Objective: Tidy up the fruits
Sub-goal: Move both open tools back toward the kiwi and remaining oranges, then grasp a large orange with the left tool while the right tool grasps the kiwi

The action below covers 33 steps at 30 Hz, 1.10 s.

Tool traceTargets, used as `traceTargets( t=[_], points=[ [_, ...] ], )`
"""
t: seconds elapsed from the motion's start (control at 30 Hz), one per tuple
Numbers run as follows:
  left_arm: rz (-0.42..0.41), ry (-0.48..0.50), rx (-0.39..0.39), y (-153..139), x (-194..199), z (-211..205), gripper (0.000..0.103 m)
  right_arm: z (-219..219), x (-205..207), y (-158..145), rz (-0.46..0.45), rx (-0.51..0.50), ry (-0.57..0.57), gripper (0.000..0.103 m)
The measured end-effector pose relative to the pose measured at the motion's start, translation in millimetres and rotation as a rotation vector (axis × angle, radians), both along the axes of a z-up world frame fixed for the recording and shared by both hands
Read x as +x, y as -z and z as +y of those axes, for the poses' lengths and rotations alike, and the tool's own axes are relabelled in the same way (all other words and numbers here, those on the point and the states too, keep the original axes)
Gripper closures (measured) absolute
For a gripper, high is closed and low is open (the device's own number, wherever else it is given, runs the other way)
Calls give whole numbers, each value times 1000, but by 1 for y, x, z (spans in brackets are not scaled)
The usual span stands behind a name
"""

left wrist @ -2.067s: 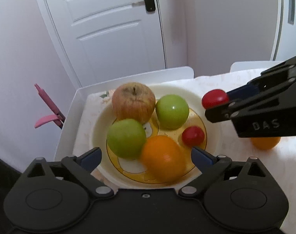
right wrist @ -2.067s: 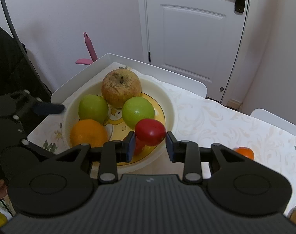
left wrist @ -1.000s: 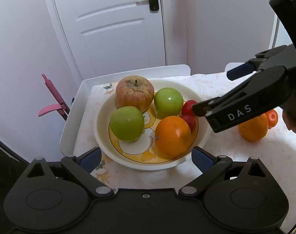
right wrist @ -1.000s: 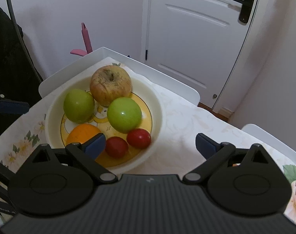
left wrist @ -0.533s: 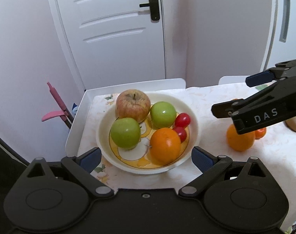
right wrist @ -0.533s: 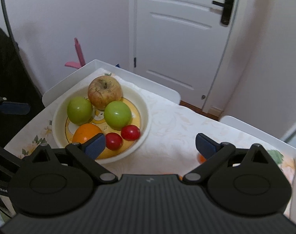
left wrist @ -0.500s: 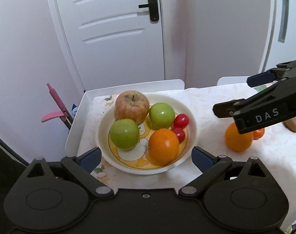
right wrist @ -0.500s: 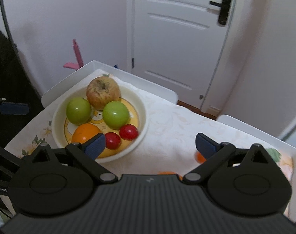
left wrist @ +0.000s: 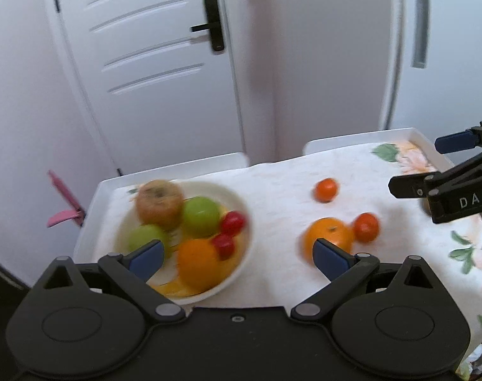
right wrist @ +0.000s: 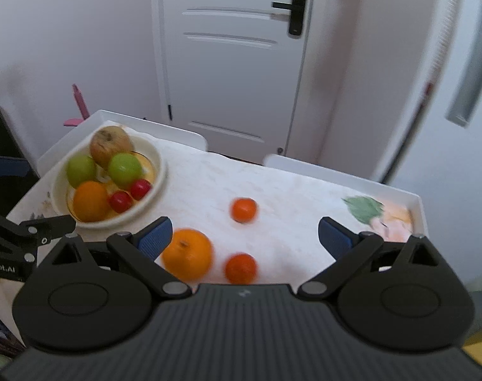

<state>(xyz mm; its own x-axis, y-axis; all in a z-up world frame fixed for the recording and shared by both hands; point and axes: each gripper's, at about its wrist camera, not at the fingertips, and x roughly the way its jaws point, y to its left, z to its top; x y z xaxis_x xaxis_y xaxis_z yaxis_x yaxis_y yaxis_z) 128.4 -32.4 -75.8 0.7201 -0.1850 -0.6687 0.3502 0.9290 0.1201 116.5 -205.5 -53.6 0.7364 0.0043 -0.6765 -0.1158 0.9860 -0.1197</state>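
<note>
My left gripper point(left wrist: 237, 255) and right gripper point(right wrist: 244, 233) gaped wide, both empty | round white bowl point(right wrist: 155, 171) of fruit sat far left; large orange point(right wrist: 187, 254) and two small tangerines lay loose near right | risk: round orange could roll off a hasty pinch.

White bowl point(right wrist: 155, 171), seemingly yellow-patterned inside; floral tablecloth point(right wrist: 304, 209).
</note>
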Motion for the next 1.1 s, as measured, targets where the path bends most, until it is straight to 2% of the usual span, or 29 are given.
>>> traceTargets(
  t=[0.2,0.43,0.73,0.97,1.0,1.1],
  points=[
    [10,31,-13,7,4,-41,2,-47,-15,6,21,-3,35,0],
    [60,30,16,38,15,-80,3,-92,-18,25,79,0,61,0],
    [111,0,69,72,29,-102,11,-126,-15,57,133,8,26,0],
    [121,-14,97,89,39,-111,14,-138,-10,76,172,23,18,9],
    [120,-13,102,90,40,-112,15,-140,-10,78,173,23,18,10],
    [137,-13,102,95,45,-113,27,-143,-9,82,176,26,14,12]
  ],
)
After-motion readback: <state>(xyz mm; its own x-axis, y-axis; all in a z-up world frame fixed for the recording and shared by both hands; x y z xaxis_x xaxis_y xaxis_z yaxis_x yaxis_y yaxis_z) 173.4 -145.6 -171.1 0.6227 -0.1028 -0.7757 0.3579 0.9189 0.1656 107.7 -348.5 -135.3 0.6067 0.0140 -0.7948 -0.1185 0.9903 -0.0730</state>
